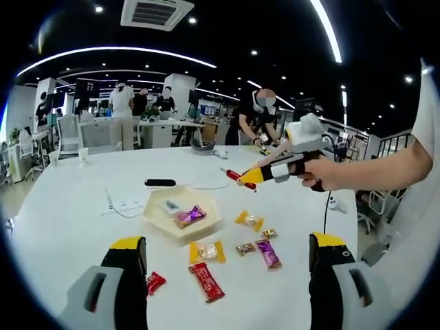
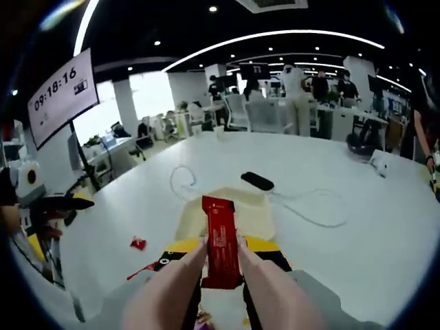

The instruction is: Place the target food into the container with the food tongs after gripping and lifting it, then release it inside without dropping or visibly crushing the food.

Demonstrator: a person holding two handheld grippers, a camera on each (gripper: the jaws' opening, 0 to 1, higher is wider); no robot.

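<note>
A black remote [image 2: 257,181] lay on the white surface [image 2: 357,240] beside a white power strip [image 1: 127,203] and cable [image 2: 313,210]. A wall screen [image 2: 62,96] read 09:18:16.

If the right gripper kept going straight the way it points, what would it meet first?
Probably the cream tray: the right gripper, shut on a red snack bar, points straight at it. Depth is hard to judge.
</note>
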